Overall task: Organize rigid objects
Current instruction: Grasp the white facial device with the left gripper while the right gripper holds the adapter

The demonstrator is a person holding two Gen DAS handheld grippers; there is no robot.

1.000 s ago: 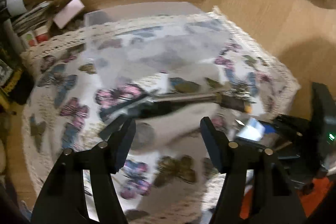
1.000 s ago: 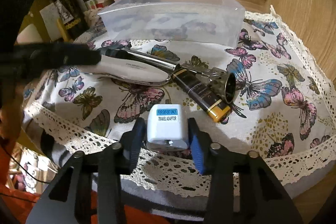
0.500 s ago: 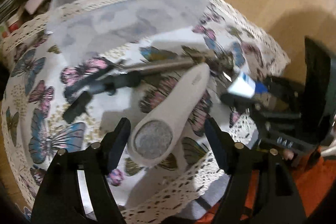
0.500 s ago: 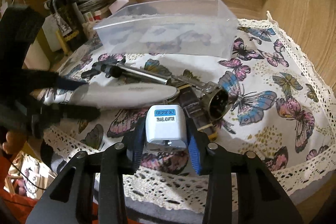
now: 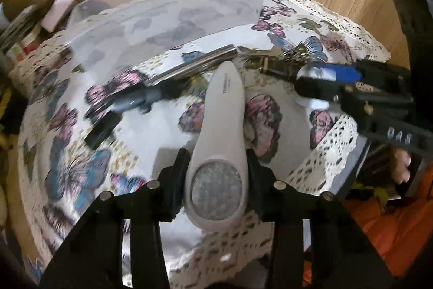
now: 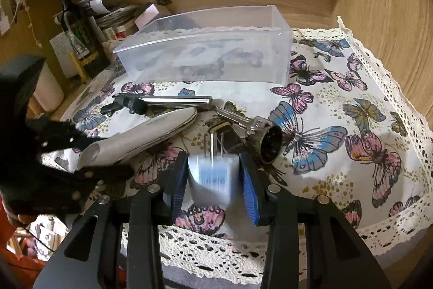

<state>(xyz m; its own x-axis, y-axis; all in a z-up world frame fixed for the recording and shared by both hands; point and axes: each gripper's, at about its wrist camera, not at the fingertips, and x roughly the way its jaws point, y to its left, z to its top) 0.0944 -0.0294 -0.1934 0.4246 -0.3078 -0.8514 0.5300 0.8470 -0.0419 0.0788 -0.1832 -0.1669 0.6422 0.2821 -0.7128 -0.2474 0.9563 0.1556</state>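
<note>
A long white handheld device with a round grey end lies on the butterfly cloth. My left gripper is closing on that wide end, and both pads touch its sides. The same device shows at the left of the right wrist view, with the left gripper around it. My right gripper is shut on a white travel adaptor, blurred, held just above the cloth with its metal prongs pointing forward. A clear plastic box stands empty behind them.
A silver rod with a black grip, a black and yellow object and a metal cylinder with keys lie between the grippers and the box. Bottles and clutter crowd the back left. Wooden walls close the back and right.
My left gripper came down over the white device and its jaws narrowed onto the wide end. The adaptor in my right gripper tipped, so its prongs now face forward instead of its label.
</note>
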